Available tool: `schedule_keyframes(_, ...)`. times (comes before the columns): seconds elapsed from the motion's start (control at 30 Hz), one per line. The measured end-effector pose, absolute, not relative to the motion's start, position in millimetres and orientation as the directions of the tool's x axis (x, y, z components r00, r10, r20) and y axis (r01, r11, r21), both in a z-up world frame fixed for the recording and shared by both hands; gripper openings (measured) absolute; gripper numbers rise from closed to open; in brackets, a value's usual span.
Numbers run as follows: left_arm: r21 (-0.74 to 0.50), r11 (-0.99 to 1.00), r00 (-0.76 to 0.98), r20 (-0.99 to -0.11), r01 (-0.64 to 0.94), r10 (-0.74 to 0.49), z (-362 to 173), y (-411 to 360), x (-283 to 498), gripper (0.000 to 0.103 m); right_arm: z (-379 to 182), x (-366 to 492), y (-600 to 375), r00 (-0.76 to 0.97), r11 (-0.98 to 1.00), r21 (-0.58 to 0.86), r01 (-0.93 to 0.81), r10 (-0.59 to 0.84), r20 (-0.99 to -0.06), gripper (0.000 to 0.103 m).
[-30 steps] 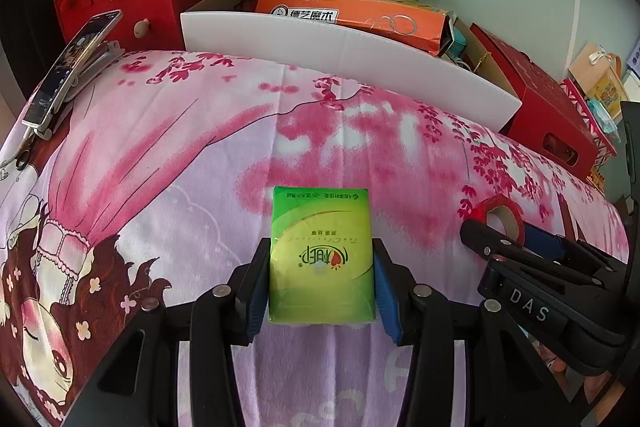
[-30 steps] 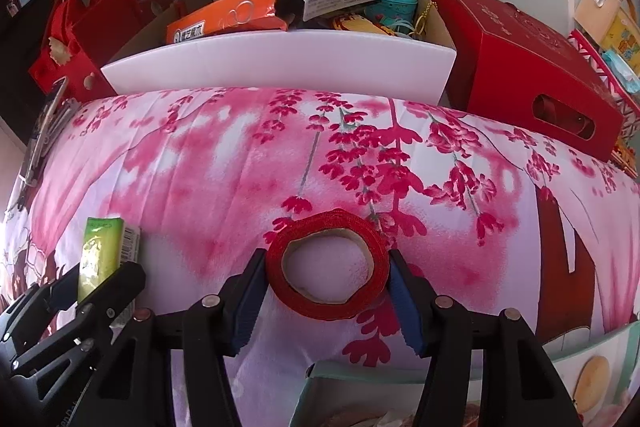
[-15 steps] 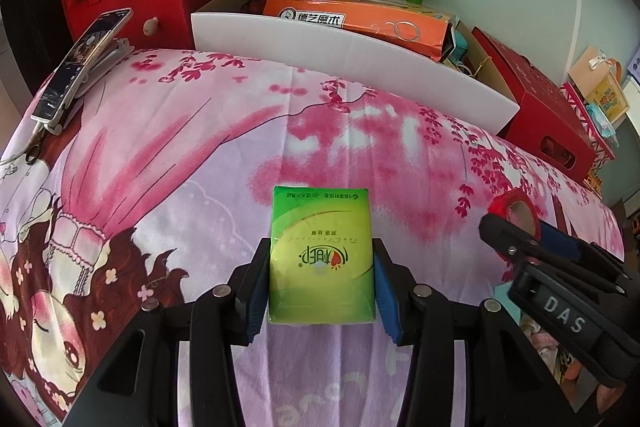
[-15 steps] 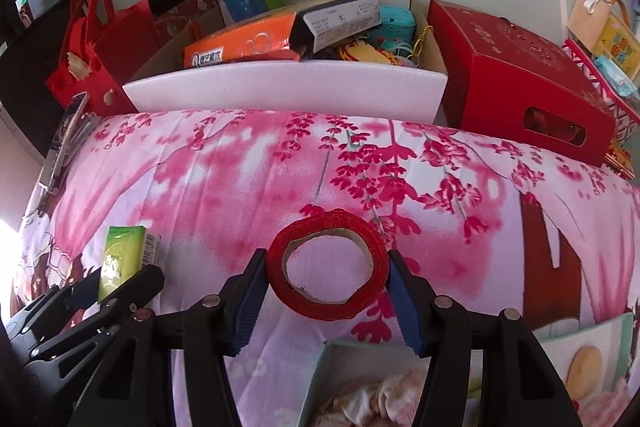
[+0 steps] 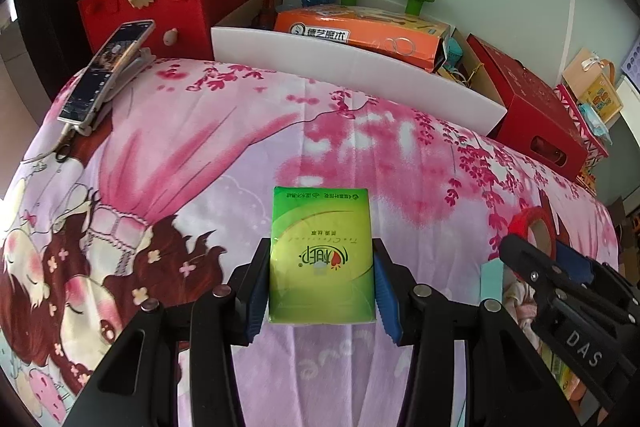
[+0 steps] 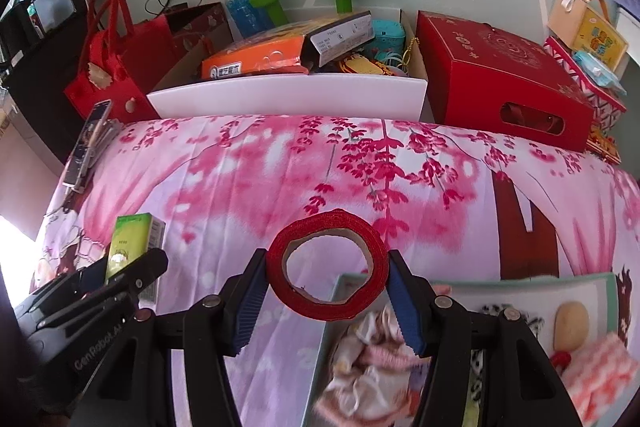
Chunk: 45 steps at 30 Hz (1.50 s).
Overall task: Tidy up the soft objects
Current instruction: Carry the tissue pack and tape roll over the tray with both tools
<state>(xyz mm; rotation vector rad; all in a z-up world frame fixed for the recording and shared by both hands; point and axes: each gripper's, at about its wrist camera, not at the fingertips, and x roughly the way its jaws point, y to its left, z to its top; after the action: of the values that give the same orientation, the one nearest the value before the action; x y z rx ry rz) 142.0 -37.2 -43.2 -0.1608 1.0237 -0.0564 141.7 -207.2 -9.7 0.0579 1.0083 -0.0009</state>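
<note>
We've got the left gripper (image 5: 322, 281) pinching the tissue pack (image 5: 321, 255) by its sides at six o'clock: light, squashy, so easy pressure. The right gripper (image 6: 327, 277) clamps the tape roll (image 6: 327, 265) across its rim above the box (image 6: 520, 283) of soft things; bins (image 6: 288, 99) at twelve.

black grippers (image 5: 322, 291) — blue ribbed pads (image 5: 384, 291), silver screws, white lettering.

A counter (image 6: 248, 187) draped in a pink cherry-blossom cartoon cloth carries a phone (image 5: 106, 69) on a clip stand at its far left edge and, at the near right, a shallow pale box (image 6: 528, 281) holding crumpled soft fabrics
</note>
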Motion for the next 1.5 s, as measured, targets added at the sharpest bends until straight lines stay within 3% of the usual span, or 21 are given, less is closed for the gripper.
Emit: schedule_keyframes(1.5, -0.104, 0.993, 0.591, -0.798, 0.059, -0.119, 12, -50, 43, 0.048, 26, -13, -225, 0.577, 0.984, 0.052, 0.173, -0.058, -0.815, 0.061)
